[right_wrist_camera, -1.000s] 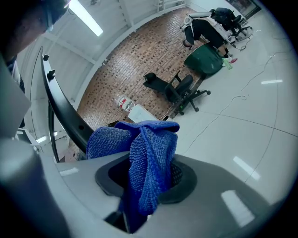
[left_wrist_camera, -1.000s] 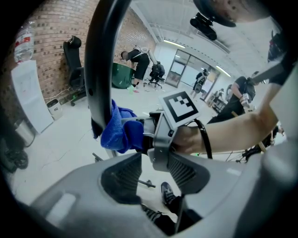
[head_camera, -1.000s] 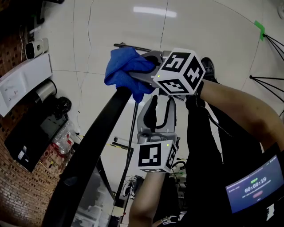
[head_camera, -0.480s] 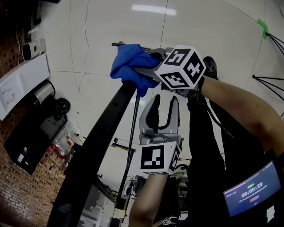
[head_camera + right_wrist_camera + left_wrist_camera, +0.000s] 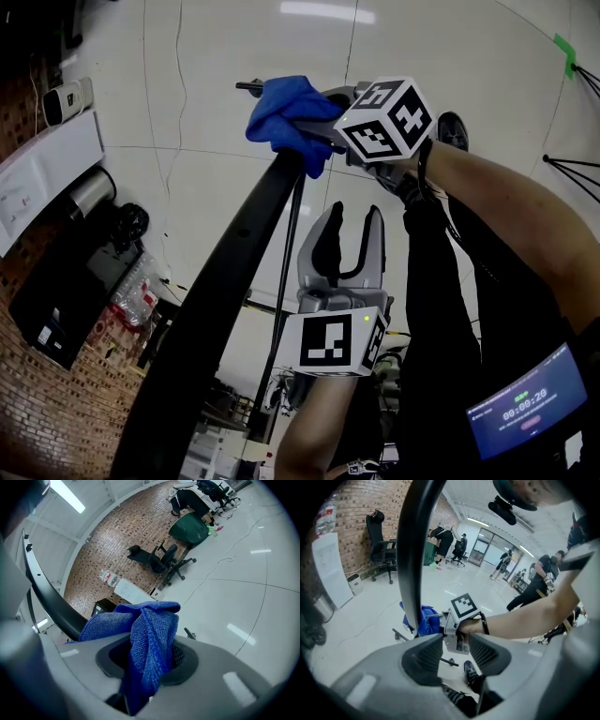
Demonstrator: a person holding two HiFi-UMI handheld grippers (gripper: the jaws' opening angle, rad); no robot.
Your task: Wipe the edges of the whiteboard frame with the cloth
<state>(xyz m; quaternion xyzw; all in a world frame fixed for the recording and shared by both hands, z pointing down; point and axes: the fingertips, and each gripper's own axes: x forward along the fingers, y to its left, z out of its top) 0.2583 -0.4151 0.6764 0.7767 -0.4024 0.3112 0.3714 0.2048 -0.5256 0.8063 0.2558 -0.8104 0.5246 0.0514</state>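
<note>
- The right tool (image 5: 307, 131) was shut tight on the blue cloth (image 5: 281, 105).
- In the right tool's own view, the cloth sat bunched up between the two jaws. Part of it hung down over them.
- The cloth was up at the top end of the black frame (image 5: 230, 281). It touched the frame's edge there.
- The frame looked like a long dark bar. In the head view it ran from the bottom left up to the cloth.
- The left tool (image 5: 352, 216) was lower down, to the right of the frame and apart from it.
- Its jaws stood a little apart, and nothing was between them.
- The left tool pointed up at the right tool. Through the gap in its jaws you could see the right tool's cube (image 5: 465, 611) and the hand (image 5: 469, 626) that held it.
- A thin dark pole (image 5: 284, 291) stood between the frame and the left tool.
- The person's arm (image 5: 506, 211) reached in from the right to the right tool.
- Far below was a shiny white floor (image 5: 187, 141).
- A brick wall (image 5: 37, 412) was on the left side.
- A black chair (image 5: 161, 557) stood by the brick wall in the right tool's view.
- A small lit screen (image 5: 530, 412) showed at the bottom right of the head view.
</note>
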